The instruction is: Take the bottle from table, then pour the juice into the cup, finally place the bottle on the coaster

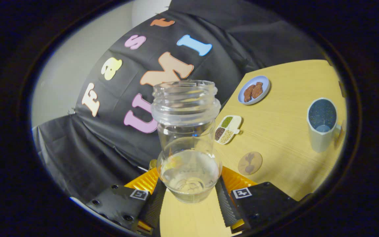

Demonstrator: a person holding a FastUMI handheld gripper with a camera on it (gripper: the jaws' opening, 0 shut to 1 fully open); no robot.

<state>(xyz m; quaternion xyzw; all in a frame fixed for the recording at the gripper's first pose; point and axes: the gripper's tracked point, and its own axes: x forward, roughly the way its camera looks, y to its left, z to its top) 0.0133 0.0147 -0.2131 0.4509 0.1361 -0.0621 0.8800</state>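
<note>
Both fingers of the tool [189, 194] press on the sides of a clear bottle [188, 141], which sits between them, uncapped, with a little pale liquid in its base. Beyond the fingers lies the wooden counter [285, 164], seen tilted. On it a round coaster [249, 163] lies just ahead of the bottle, a cup [322, 123] stands well apart from the coaster, a divided dish [228, 129] of grains lies near the bottle's neck, and a plate [253, 90] with brown pieces lies farther on.
</note>
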